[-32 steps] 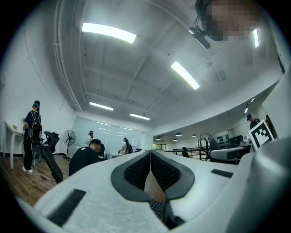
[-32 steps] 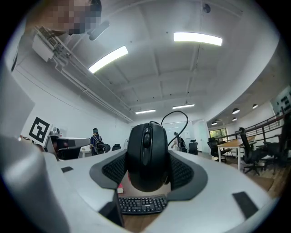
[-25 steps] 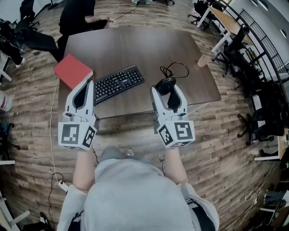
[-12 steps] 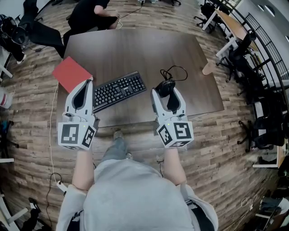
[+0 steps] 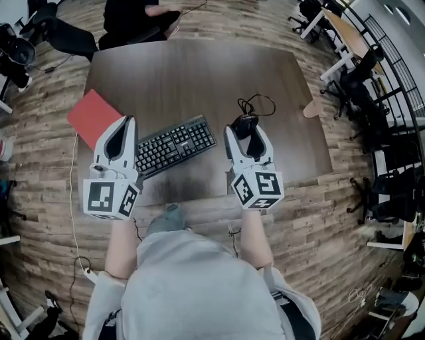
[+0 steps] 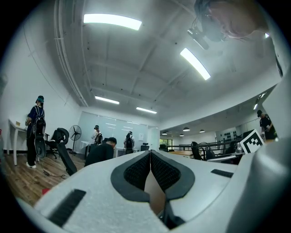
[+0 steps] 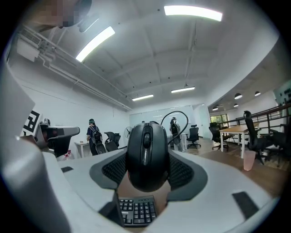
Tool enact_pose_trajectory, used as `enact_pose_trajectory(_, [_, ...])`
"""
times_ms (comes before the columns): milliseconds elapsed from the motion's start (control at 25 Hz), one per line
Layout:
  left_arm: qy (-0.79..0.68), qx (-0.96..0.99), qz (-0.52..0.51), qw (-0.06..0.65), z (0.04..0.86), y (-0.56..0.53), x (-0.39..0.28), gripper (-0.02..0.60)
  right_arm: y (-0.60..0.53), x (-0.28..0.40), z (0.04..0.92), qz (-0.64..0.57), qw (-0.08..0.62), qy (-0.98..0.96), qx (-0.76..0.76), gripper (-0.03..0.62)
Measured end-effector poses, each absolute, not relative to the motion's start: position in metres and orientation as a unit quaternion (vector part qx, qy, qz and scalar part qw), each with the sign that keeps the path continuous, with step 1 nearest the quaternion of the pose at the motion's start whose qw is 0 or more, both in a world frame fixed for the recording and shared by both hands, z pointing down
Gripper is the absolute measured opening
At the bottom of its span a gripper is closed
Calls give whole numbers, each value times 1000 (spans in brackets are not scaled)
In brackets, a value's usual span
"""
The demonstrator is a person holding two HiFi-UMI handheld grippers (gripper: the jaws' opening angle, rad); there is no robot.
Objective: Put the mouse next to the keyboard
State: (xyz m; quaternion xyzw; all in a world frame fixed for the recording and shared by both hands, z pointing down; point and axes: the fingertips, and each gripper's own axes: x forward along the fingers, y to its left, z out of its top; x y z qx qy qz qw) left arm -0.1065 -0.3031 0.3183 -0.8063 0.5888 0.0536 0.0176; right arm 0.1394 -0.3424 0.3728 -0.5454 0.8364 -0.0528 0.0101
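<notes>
A black corded mouse (image 5: 244, 124) sits between the jaws of my right gripper (image 5: 246, 129), right of the black keyboard (image 5: 174, 145) on the dark brown table (image 5: 192, 73). In the right gripper view the mouse (image 7: 146, 154) fills the gap of the right gripper (image 7: 146, 172), top side toward the camera. Both pads press its flanks, and its cable (image 7: 175, 119) arcs up behind it. The keyboard (image 7: 137, 211) shows below it. My left gripper (image 5: 124, 127) hovers at the keyboard's left end. In its own view the left gripper (image 6: 150, 157) has its pads together and holds nothing.
A red book (image 5: 93, 118) lies at the table's left edge, just beyond my left gripper. The mouse cable (image 5: 256, 105) loops on the table behind the mouse. A person (image 5: 136, 14) is at the table's far side. A beige stool (image 5: 311, 108) and office chairs (image 5: 362, 76) stand to the right.
In the head view the table, keyboard and book have slid toward me while both grippers kept their places, so the grippers reach farther over the table. The right gripper still holds the mouse.
</notes>
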Motion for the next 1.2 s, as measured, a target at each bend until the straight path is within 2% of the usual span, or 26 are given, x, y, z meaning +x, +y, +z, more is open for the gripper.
enact_pose_trajectory(440, [582, -812, 36, -15, 352, -363, -115, 11, -411, 152, 449, -119, -62, 811, -570, 247])
enact_pose_trajectory(1200, [578, -814, 23, -52, 382, -406, -130, 11, -456, 163, 573, -217, -206, 761, -576, 247])
